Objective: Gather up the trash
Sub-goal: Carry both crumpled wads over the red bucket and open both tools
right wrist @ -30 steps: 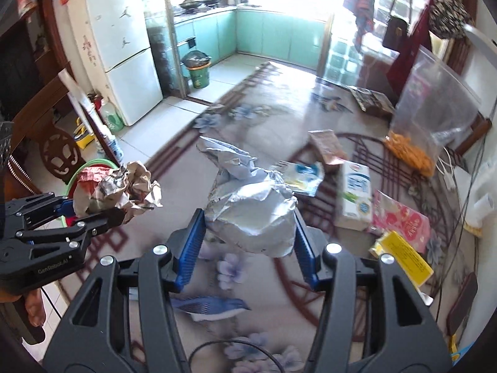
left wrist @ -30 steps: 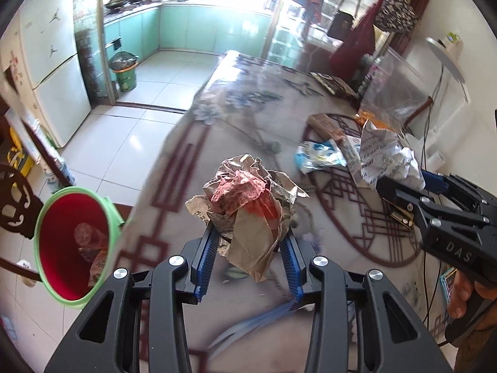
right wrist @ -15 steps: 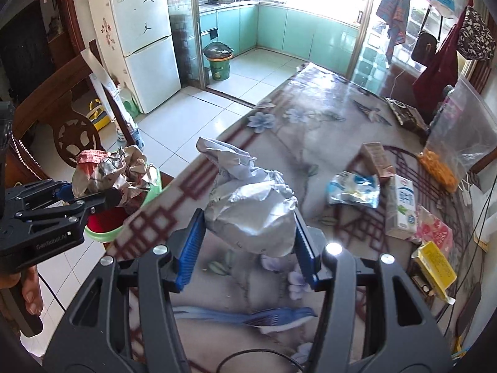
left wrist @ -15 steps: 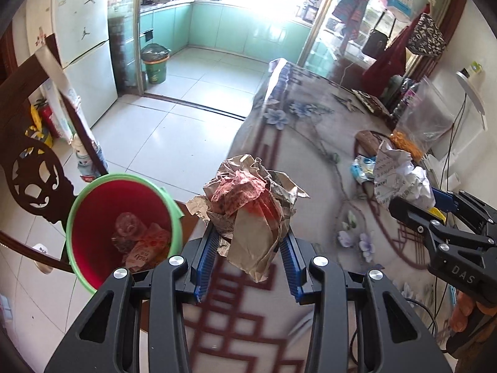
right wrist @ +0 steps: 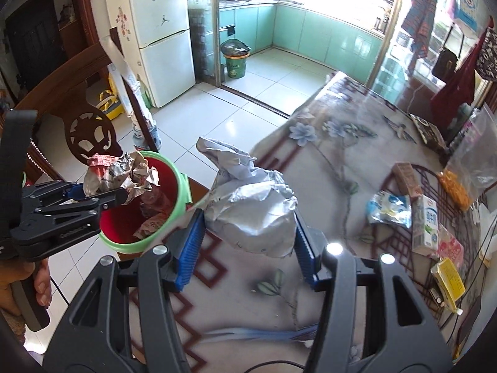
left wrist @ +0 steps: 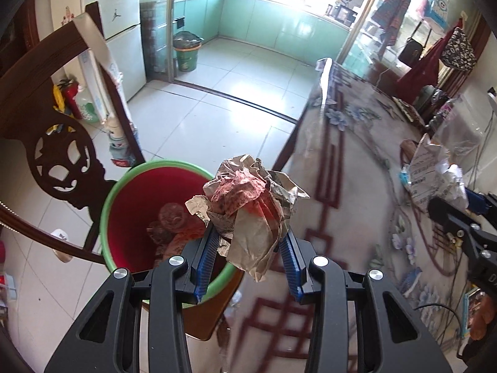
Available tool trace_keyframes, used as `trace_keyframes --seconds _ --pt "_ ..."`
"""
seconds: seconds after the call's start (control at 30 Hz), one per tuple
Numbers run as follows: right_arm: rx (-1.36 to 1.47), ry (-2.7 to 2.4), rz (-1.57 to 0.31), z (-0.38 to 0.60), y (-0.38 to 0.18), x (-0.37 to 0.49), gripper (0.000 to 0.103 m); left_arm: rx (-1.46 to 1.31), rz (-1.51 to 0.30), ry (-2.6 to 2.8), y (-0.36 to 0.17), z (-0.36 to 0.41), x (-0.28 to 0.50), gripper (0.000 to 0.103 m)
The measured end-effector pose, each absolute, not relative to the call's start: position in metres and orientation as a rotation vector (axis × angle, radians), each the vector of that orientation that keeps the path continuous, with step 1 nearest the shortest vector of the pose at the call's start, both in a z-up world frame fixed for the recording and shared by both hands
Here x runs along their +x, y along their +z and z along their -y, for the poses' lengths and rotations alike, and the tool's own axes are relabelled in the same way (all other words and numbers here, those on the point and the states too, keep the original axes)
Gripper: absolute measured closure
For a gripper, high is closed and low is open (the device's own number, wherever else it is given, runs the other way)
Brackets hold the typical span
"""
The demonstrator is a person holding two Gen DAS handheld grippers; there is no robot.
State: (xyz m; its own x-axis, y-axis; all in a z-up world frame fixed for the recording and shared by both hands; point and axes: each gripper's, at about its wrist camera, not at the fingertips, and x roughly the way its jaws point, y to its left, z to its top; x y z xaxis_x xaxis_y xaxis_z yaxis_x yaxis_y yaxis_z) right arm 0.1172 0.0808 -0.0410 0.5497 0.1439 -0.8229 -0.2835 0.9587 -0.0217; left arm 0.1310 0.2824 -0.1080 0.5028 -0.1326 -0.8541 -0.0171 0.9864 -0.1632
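My left gripper [left wrist: 248, 264] is shut on a crumpled brown and red paper wad [left wrist: 251, 208], held above the near rim of a red bin with a green rim [left wrist: 124, 183] that has trash inside. The right wrist view shows the same left gripper [right wrist: 102, 199] with the wad [right wrist: 121, 177] over the bin [right wrist: 178, 180]. My right gripper [right wrist: 248, 248] is shut on a crumpled silvery white wrapper [right wrist: 251, 208], above the table's edge just right of the bin. In the left wrist view that right gripper [left wrist: 447, 208] and its wrapper [left wrist: 435, 171] sit at far right.
The bin stands on the tiled floor beside a dark carved wooden chair [left wrist: 62, 155]. The flowered table [right wrist: 341, 161] carries a blue and white packet [right wrist: 388, 208], a milk carton [right wrist: 428, 223], pink and yellow packs and a clear bag [right wrist: 466, 161]. A fridge [right wrist: 161, 31] and a second bin [right wrist: 236, 59] stand further back.
Both grippers have swung left, from over the table's middle toward its edge, each keeping its wad. The red bin has come from the far left to right under the left gripper.
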Motion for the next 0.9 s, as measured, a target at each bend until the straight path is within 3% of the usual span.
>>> trace_keyframes --seconds 0.9 --pt "-0.198 0.484 -1.043 -0.185 -0.072 0.163 0.049 -0.221 -1.111 0.114 -0.142 -0.364 0.147 0.063"
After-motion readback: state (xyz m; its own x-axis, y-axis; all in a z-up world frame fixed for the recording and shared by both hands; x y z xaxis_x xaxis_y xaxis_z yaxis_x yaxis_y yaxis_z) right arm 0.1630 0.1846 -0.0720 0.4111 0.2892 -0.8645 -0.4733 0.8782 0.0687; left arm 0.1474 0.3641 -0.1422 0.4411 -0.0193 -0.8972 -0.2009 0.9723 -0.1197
